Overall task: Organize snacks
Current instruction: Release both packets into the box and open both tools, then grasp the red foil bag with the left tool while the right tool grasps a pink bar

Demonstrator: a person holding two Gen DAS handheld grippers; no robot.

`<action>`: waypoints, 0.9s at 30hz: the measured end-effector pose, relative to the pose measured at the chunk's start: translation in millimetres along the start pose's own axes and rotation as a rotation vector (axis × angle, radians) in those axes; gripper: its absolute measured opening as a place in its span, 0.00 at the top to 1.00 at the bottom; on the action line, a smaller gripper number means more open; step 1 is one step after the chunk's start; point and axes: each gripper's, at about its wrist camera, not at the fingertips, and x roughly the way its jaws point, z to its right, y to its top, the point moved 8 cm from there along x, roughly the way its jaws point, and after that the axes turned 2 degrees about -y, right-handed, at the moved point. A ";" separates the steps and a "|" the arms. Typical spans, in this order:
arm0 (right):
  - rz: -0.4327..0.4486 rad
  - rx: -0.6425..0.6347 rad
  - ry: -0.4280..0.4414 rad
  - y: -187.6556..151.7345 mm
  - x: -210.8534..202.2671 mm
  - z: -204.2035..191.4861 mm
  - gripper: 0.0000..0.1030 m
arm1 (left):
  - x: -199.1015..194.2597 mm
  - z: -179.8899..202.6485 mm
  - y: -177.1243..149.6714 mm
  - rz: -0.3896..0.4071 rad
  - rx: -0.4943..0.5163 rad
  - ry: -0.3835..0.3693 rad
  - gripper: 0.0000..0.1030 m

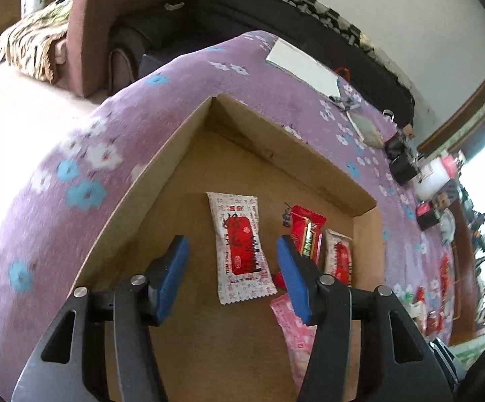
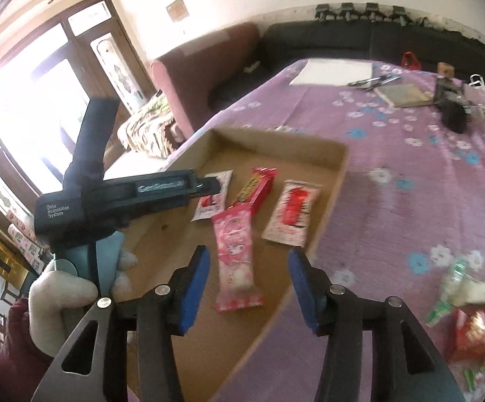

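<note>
A purple floral bedspread (image 2: 393,174) carries a shallow cardboard tray (image 2: 337,164) and white paper (image 2: 332,72).

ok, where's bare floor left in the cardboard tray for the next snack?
Free: the tray floor toward its far corner, beyond the white-and-red packet, and the near-left floor beside the pink packet. Crowded: the right wall, where the red packet and second white packet sit close together.

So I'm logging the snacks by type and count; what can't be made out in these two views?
- Left wrist view: pink packet largely hidden behind the left gripper.
- Left wrist view: small white-and-red packet partly covered by the same finger; print too small.
- Right wrist view: snack pile on the bedspread is blurred and cut off by the edge.
- Right wrist view: far white packet partly hidden by the left gripper.
</note>
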 end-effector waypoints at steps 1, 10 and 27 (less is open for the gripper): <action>0.011 0.009 -0.005 -1.7 -7.4 4.8 0.51 | -2.5 -1.5 -2.1 0.005 -0.016 -0.010 0.48; 0.116 0.119 -0.123 -18.6 -79.1 105.0 0.44 | -77.7 31.8 6.4 0.177 0.009 -0.084 0.48; 0.051 0.249 -0.259 -52.9 -79.3 243.3 0.54 | -58.6 187.9 -113.7 -0.023 0.293 -0.251 0.35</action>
